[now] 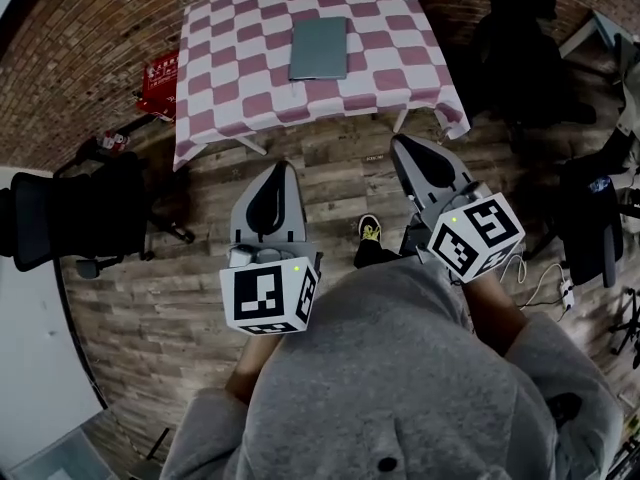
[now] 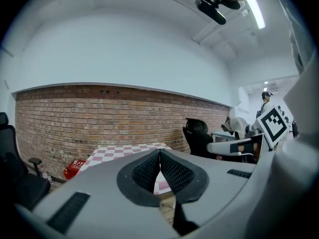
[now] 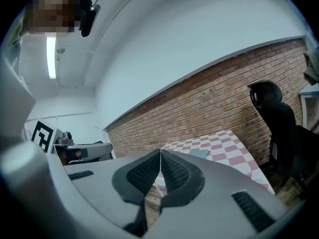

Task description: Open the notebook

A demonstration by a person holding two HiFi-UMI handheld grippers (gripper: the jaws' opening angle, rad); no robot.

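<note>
Notebook (image 1: 319, 48): closed, flat on the far checkered table (image 1: 230, 88).
Left gripper (image 1: 277, 171): near, well apart from the table, jaws together, empty.
Right gripper (image 1: 402, 146): likewise closed, empty.
Risk: closed tips could shove it across the table, not lift the cover.
Views: head view shows its whole cover; left gripper view does not.

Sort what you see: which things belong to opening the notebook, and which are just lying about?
Belong to the job: closed grey notebook, checkered table bearing it, left gripper, right gripper, both shut and empty.
Lying about: red crate, black office chair, floor cables.
</note>
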